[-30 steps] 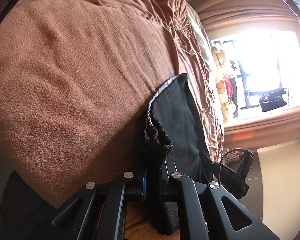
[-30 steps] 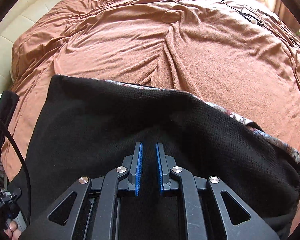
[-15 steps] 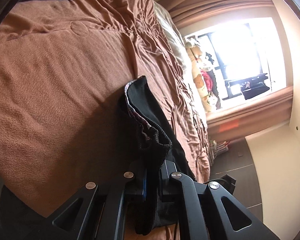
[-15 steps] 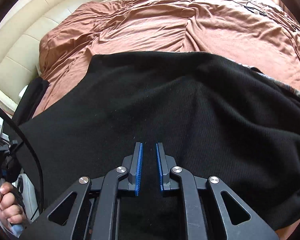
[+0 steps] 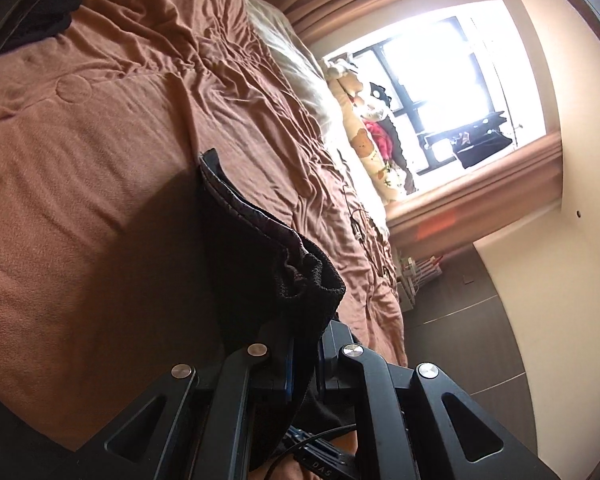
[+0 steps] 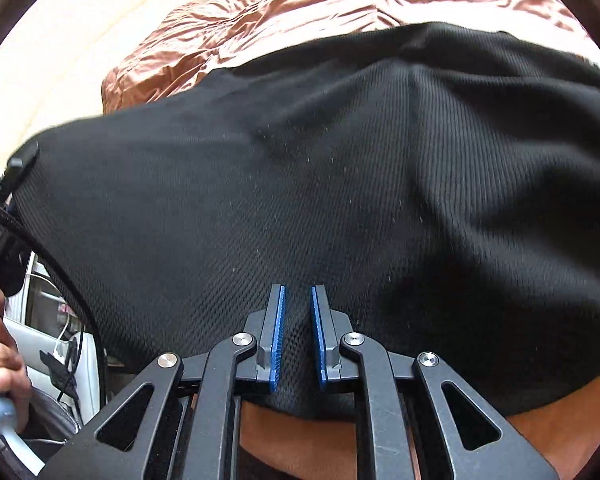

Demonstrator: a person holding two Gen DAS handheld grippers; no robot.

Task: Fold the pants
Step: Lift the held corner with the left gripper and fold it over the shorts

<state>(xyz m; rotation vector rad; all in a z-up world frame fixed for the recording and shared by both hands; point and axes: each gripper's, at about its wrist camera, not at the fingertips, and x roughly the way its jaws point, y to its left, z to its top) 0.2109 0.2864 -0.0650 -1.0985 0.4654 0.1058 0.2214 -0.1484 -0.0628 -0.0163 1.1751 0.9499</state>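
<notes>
Black pants: spread over the brown bed, both ends clamped. Left gripper fingers pinch the waistband; right gripper fingers pinch a fold. Beyond the bed: stuffed toys, window.

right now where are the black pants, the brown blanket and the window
black pants [image 6: 340, 184], right wrist view, middle of the fabric
brown blanket [image 5: 100, 184], left wrist view, bare flat stretch
window [image 5: 452, 64], left wrist view, bright pane
</notes>
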